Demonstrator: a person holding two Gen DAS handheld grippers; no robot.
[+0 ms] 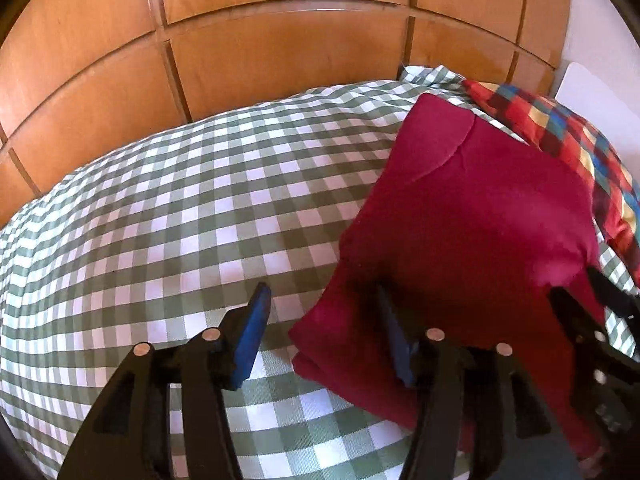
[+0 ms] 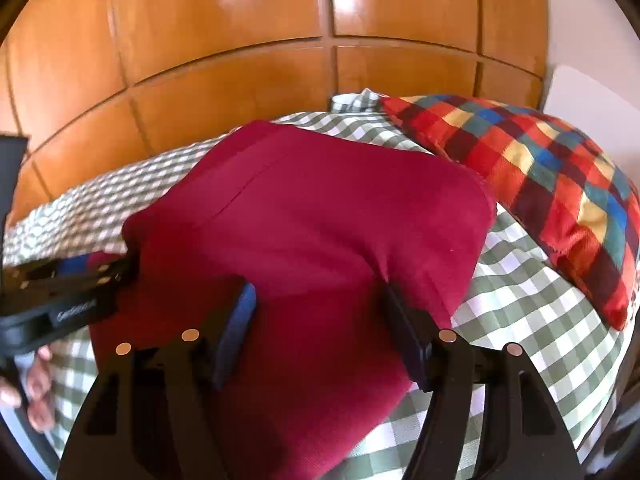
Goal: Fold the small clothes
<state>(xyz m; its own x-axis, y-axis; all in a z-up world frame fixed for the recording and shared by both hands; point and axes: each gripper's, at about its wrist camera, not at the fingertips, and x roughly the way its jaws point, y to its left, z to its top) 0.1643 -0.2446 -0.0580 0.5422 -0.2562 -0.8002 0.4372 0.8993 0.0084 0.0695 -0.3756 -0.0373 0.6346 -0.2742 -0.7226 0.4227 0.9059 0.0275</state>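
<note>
Green-checked bedspread [image 1: 160, 216], multicoloured plaid pillow [image 2: 552, 188] at its far corner, wooden wardrobe panels [image 1: 260, 52] behind.

Glossy orange-brown wooden wardrobe panels [image 2: 240, 80] across the back, split by dark grooves, bright light glare on upper doors. Bed under green-and-white checked cover [image 1: 160, 220]. Multicoloured plaid cushion [image 2: 540, 192] at right. White wall [image 2: 580, 92] far right.

Both grippers were matte black plastic. The left gripper [image 1: 320, 324] had angular linkage arms studded with round copper-coloured pin heads, and blue pads [image 1: 252, 336] lined its fingers. The right gripper [image 2: 320, 320] matched it. At the right-wrist view's left edge, faint lettering marked the left gripper's black body.
</note>
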